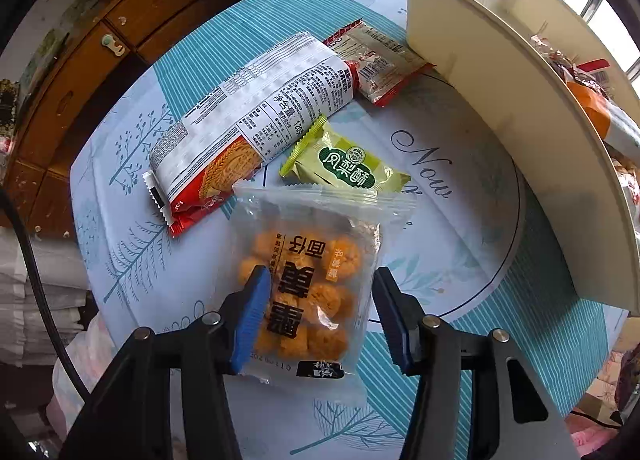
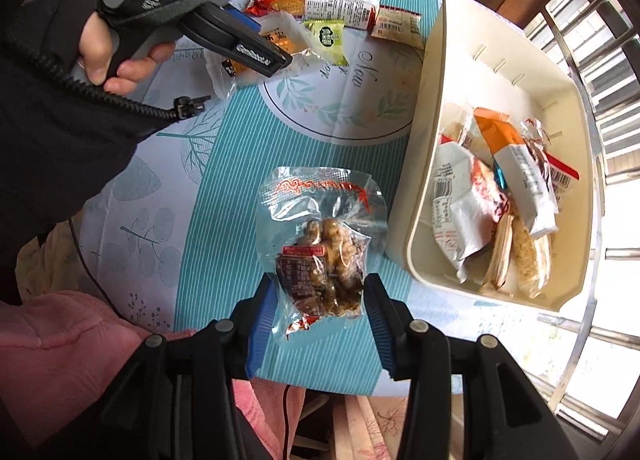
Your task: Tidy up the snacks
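In the left wrist view my left gripper (image 1: 318, 280) is open, its fingers on either side of a clear bag of orange puffed snacks (image 1: 308, 280) lying on the table. Beyond it lie a green pineapple-cake packet (image 1: 348, 165), a long biscuit pack (image 1: 248, 119) and a small red-edged packet (image 1: 376, 59). In the right wrist view my right gripper (image 2: 320, 288) is open around a clear packet of brown snack (image 2: 324, 244) on the tablecloth. The cream bin (image 2: 424, 163) at right holds several packets. The left gripper's body (image 2: 236, 39) shows over the orange bag (image 2: 256, 55).
The table wears a teal striped cloth (image 2: 224, 187) with a white round print. The bin's wall (image 1: 500, 71) curves along the right of the left view. A wooden cabinet (image 1: 80, 71) stands beyond the table. Window bars (image 2: 600, 59) are behind the bin. A black cable (image 2: 92, 284) hangs at the table's near edge.
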Demonstrator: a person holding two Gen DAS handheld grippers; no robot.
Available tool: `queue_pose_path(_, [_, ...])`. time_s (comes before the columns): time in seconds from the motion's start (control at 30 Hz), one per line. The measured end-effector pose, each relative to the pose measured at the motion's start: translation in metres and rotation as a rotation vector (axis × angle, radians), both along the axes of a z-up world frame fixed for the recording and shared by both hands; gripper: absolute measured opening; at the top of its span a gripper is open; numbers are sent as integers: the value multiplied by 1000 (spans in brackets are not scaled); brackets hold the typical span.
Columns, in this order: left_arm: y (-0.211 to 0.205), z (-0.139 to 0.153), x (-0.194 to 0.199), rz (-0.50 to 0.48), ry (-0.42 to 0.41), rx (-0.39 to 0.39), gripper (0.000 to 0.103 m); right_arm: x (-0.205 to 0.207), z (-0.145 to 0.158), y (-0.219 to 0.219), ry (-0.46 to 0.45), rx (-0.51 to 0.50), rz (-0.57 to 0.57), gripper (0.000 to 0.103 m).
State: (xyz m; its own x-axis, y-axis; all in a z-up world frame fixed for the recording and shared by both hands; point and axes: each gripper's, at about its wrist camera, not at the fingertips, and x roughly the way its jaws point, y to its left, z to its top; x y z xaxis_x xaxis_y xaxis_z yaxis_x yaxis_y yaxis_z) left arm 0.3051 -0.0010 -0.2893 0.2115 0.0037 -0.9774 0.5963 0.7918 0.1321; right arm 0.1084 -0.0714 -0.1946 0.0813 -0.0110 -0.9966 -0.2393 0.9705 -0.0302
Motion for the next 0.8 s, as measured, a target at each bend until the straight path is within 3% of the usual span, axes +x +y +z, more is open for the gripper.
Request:
queue_pose_path(0.1, [-3,2,2,64,-1,9,45,1,5,-11,-25,15,37,44])
queue_pose_path(0.17, [-5,5,2,97,-7,8,36,1,8,-19,-32,22,68,44])
queue_pose_path(0.2, [-8,8,1,107,-15,10,27,1,10,-23,-45,20,81,44])
queue_pose_path(0.23, [-9,10,0,111,-2,-4,3,1,12,-28,-49,21,95,44])
queue_pose_path(0.3, [-10,7,-2,161,50,-5,3,2,17,-38,-59,26,117,44])
queue_pose_path(0.4, [-13,7,-8,222,21,12,3,3,21,-51,-68,30,145,44])
queue_pose_path(0.53, [-6,10,-17,310,48,-33,3,3,26,-65,-83,30,181,44])
queue_pose_path(0.67, [1,12,-32,360,53,-20,4,1,30,-78,-96,29,204,44])
queue_pose_path(0.8, [14,19,-42,458,76,-73,5,0,33,-94,-113,33,204,44])
